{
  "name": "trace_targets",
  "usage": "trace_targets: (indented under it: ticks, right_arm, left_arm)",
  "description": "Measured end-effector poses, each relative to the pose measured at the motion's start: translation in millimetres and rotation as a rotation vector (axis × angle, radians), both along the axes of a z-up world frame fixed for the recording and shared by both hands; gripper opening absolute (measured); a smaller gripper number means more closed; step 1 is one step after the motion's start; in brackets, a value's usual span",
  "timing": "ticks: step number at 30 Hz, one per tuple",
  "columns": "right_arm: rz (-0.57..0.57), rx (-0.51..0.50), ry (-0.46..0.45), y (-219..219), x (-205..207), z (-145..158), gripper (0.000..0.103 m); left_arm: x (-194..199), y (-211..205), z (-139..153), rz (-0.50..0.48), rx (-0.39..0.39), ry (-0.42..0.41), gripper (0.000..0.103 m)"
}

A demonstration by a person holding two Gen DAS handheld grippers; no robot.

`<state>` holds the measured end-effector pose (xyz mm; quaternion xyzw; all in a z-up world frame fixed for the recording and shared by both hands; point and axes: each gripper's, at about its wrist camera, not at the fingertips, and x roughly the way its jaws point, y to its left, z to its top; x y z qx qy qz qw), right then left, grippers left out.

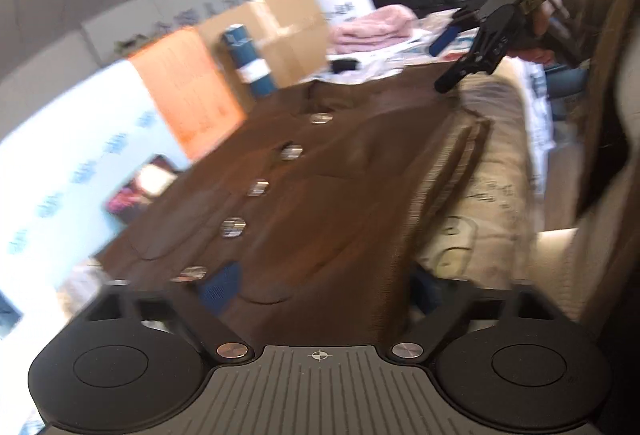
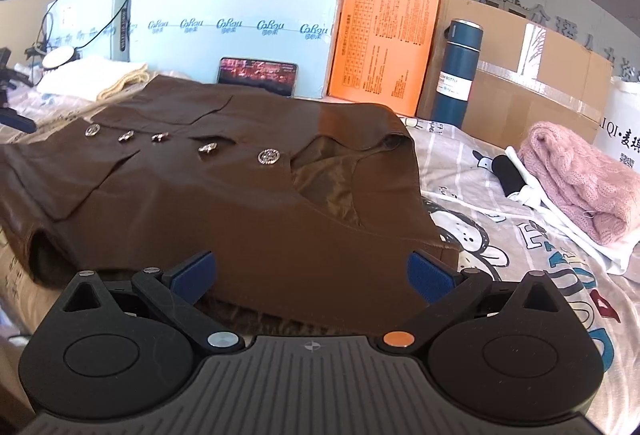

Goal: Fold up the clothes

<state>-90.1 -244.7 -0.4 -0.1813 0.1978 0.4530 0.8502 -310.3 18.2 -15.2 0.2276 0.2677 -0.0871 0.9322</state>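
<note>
A brown jacket (image 2: 224, 195) with a row of silver buttons (image 2: 268, 156) lies flat on a cartoon-print sheet (image 2: 500, 259), collar to the right in the right wrist view. My right gripper (image 2: 312, 275) stands open at the jacket's near edge, and the fabric runs between its blue pads (image 2: 430, 277). In the blurred left wrist view the jacket (image 1: 320, 175) stretches away from my left gripper (image 1: 320, 289). Its hem lies in the wide gap between the jaws, one blue pad (image 1: 220, 287) beside the cloth. The right gripper (image 1: 446, 83) hangs over the jacket's far right corner, held by a hand.
Behind the jacket stand a light blue foam board (image 2: 240, 19), an orange box (image 2: 384, 43), a blue bottle (image 2: 460, 71) and a cardboard box (image 2: 540, 75). A phone (image 2: 258, 75) leans on the board. A folded pink sweater (image 2: 580, 179) lies at the right, cream knitwear (image 2: 120, 79) at the back left.
</note>
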Motion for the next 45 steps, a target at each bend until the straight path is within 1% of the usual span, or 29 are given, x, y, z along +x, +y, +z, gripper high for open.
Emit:
trace_targets:
  ticks: [2,3,5,7,10,14,18,23,27,28,29,34,37,38,39,41,42,43,44,45]
  right_arm:
    - [0.026,-0.029,-0.014,-4.3,-3.0,-1.1,0.103]
    - [0.039,-0.045,-0.025,-5.5,-5.0,-1.6,0.103]
    - [0.070,-0.071,-0.045,-7.6,-8.6,-2.2,0.103]
    - [0.097,-0.073,-0.063,-7.3,-10.8,-1.8,0.103]
    - [0.134,-0.082,-0.072,0.3,-11.6,-2.9,0.103]
    - [0.197,-0.104,-0.093,13.4,-11.7,-5.1,0.103]
    - [0.248,-0.086,-0.103,20.1,-10.3,-1.4,0.103]
    - [0.270,-0.008,-0.088,11.8,-5.8,11.4,0.103]
    - [0.354,0.116,-0.021,4.3,-2.8,22.5,0.103]
    - [0.364,0.129,-0.013,5.5,-2.3,22.9,0.103]
    - [0.370,0.126,-0.006,9.0,-2.2,22.4,0.103]
    - [0.355,0.006,-0.007,40.2,-1.7,3.9,0.103]
    - [0.361,0.014,0.025,53.1,2.1,-1.3,0.100]
    - [0.377,0.032,0.038,56.3,2.6,-2.5,0.097]
    - [0.398,0.050,0.051,59.7,2.4,-3.6,0.092]
    - [0.439,0.070,0.067,66.0,1.1,-4.3,0.087]
    - [0.460,0.080,0.075,69.2,0.5,-4.7,0.079]
    - [0.474,0.087,0.087,72.6,0.1,-5.3,0.074]
    - [0.484,0.095,0.099,75.7,0.9,-6.3,0.065]
    - [0.492,0.104,0.113,79.5,1.3,-7.1,0.055]
  left_arm:
    - [2.6,4.6,1.9,-0.023,-0.035,0.009,0.039]
    - [4.1,7.0,2.9,-0.024,-0.048,0.002,0.037]
    - [8.3,14.7,6.3,-0.001,-0.085,-0.037,0.036]
    - [11.4,21.9,9.2,0.021,-0.134,-0.072,0.036]
    - [17.2,28.9,11.2,0.039,-0.185,-0.107,0.036]
    - [22.4,38.8,14.1,0.076,-0.243,-0.135,0.037]
    - [25.5,48.4,16.4,0.124,-0.276,-0.158,0.037]
    - [29.4,55.7,17.4,0.148,-0.288,-0.153,0.037]
    - [32.6,60.1,17.8,0.166,-0.288,-0.156,0.037]
    - [33.9,60.8,17.9,0.163,-0.288,-0.156,0.037]
    - [34.7,61.3,18.1,0.160,-0.287,-0.155,0.037]
    - [36.0,64.2,17.9,0.148,-0.293,-0.146,0.037]
    - [35.7,64.4,18.5,0.143,-0.299,-0.145,0.037]
    - [35.6,65.0,18.9,0.142,-0.302,-0.145,0.037]
    - [35.1,65.2,19.2,0.141,-0.304,-0.145,0.037]
    - [34.3,65.1,20.0,0.136,-0.309,-0.148,0.036]
    - [33.9,65.0,20.3,0.134,-0.312,-0.147,0.036]
    - [33.3,64.7,20.4,0.130,-0.318,-0.143,0.036]
    - [32.7,64.5,20.6,0.127,-0.323,-0.140,0.034]
    - [32.1,64.1,20.6,0.123,-0.327,-0.135,0.031]
